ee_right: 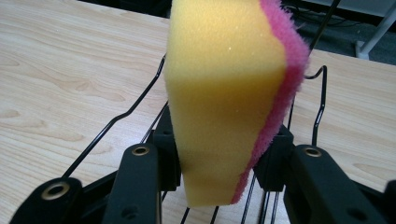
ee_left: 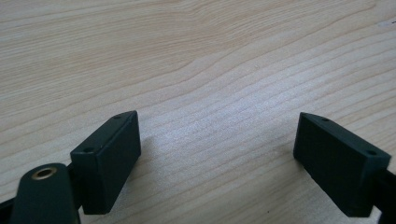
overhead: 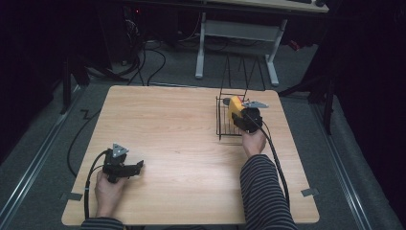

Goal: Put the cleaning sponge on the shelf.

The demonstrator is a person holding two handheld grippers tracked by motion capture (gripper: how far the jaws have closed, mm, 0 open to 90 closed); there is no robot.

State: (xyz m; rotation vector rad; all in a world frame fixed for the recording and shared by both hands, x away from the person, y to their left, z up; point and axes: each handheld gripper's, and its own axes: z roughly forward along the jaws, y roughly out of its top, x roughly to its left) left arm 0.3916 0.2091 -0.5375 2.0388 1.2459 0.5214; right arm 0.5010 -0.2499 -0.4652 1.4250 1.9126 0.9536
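Your right gripper (ee_right: 224,163) pinches the sponge (ee_right: 226,93) just above the wire rack (overhead: 225,120), left gripper (ee_left: 215,154) gaping idle over the table (overhead: 182,139); lower carelessly and a wire could snag it, tipping the rack.

The table (overhead: 182,134) lies bare across its left, middle and near parts, so a hand could sweep there freely. Only the black wire rack (overhead: 229,120) at the far right blocks passage, its tall wires rising behind.
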